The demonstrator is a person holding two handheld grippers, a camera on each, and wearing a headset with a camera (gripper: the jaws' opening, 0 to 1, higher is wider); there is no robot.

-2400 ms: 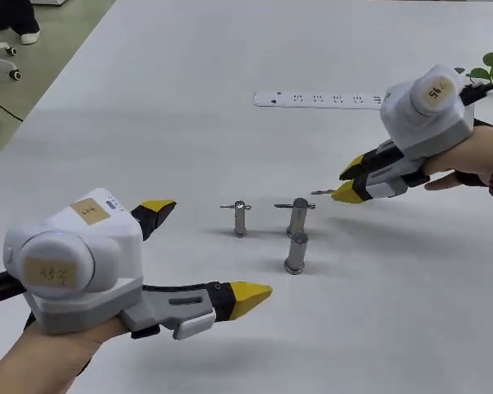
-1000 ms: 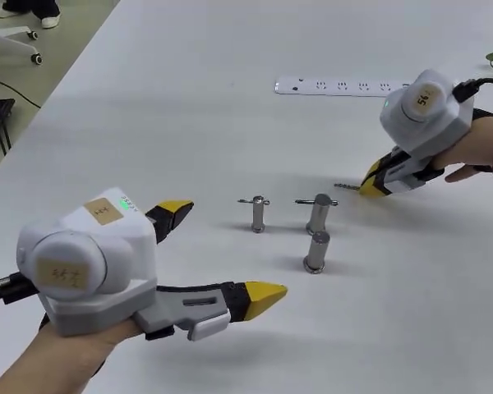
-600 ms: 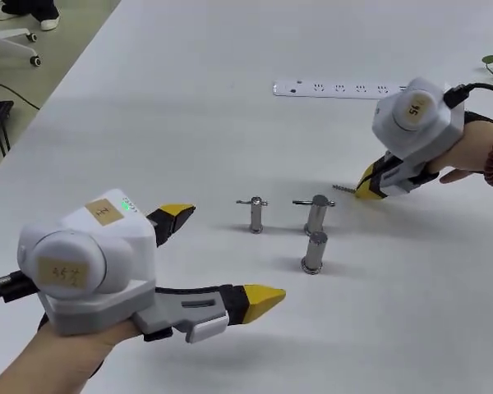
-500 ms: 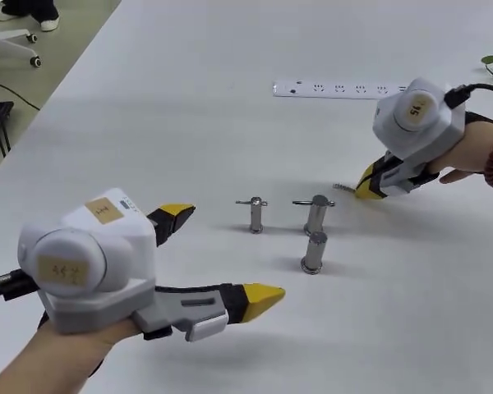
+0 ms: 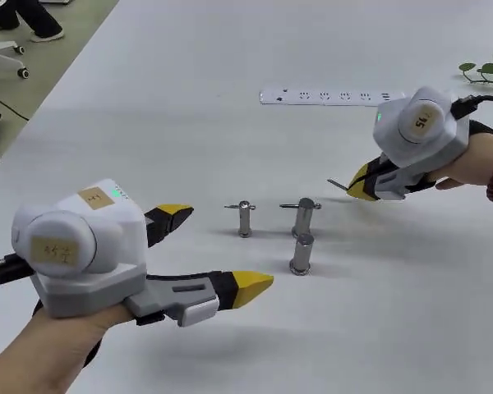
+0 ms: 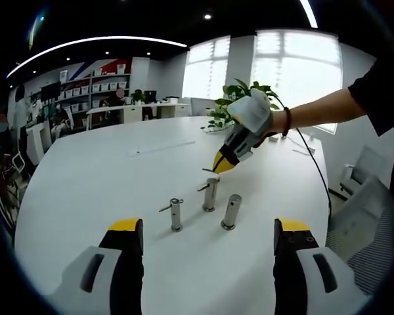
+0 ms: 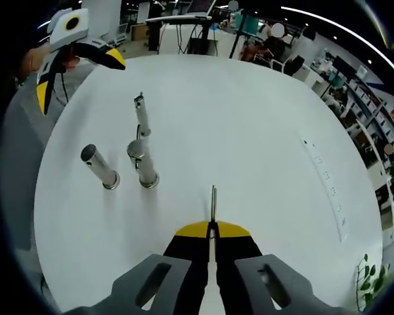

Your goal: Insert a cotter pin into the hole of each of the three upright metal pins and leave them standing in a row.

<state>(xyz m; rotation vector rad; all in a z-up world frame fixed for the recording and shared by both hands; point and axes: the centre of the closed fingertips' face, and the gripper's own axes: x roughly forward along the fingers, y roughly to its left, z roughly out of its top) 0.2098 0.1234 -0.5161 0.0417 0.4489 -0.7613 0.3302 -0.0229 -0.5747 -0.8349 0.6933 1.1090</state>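
Right gripper (image 5: 353, 187) is clenching a cotter pin (image 5: 337, 184) at two o'clock of the metal pins (image 5: 301, 218). Left gripper (image 5: 226, 246) is gaping wide.

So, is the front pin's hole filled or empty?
Empty: the front pin stands bare, while both back pins carry cotter pins. The right tool holds another.

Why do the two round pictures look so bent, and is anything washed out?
Left gripper view: the fisheye lens curves the table edge, and the windows are blown out white. Right gripper view: the table bulges like a disc, yet the cotter pin in the right tool is sharp. Head view: lines straight, light soft and even, only faint shadows beside the metal pins.
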